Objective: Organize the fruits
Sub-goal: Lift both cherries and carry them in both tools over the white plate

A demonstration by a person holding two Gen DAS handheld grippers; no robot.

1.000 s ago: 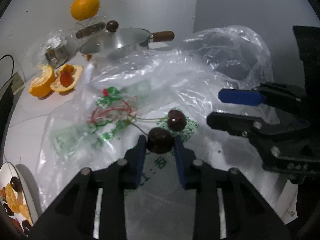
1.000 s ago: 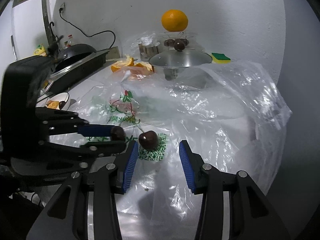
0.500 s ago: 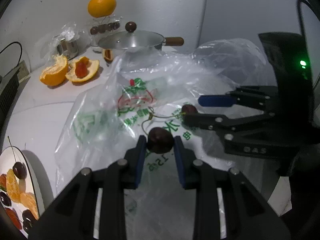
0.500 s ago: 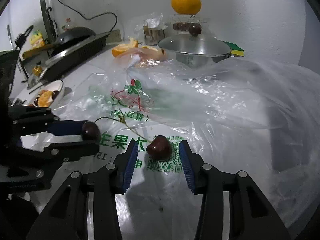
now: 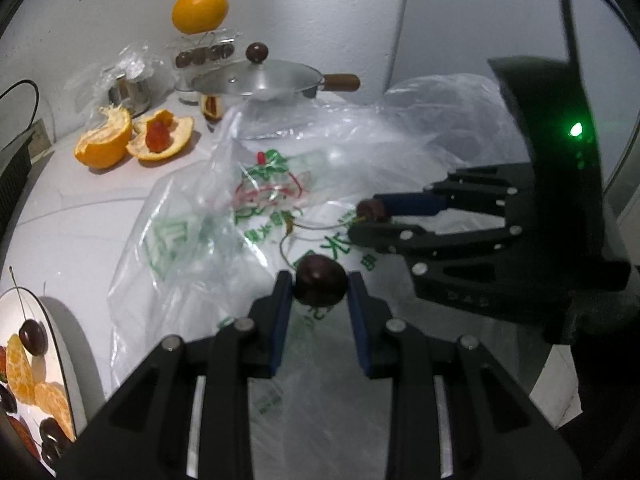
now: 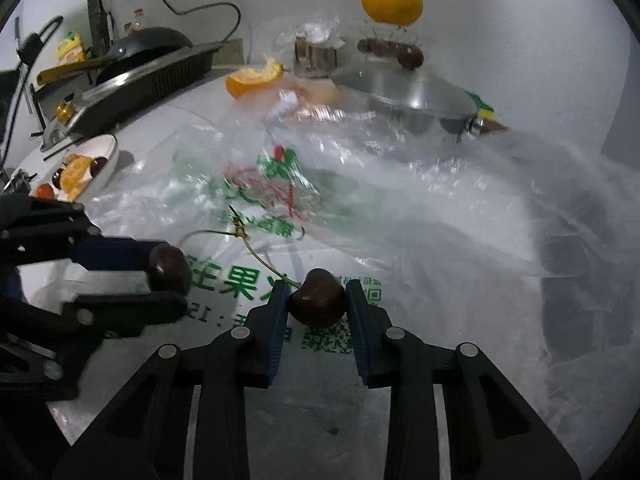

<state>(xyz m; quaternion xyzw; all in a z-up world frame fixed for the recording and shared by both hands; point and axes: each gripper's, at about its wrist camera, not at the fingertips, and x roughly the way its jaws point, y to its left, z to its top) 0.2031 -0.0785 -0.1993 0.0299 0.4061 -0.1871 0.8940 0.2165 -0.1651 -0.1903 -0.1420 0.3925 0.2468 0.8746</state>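
Cherries fill both your grippers. Left wrist view: your left gripper (image 5: 320, 286) is clamped on a cherry (image 5: 320, 285) above the plastic bag (image 5: 208, 240). The plate (image 5: 60, 344) of fruit sits at the lower left edge, with bare counter (image 5: 80, 208) between it and the bag. Your right gripper (image 5: 366, 222) crowds the right side.

Right wrist view: your right gripper (image 6: 317, 300) is closing, pads against a second cherry (image 6: 318, 298) lying on the bag. Its stem (image 6: 260, 258) joins the other cherry's. The pot (image 6: 404, 92) stands behind the bag.
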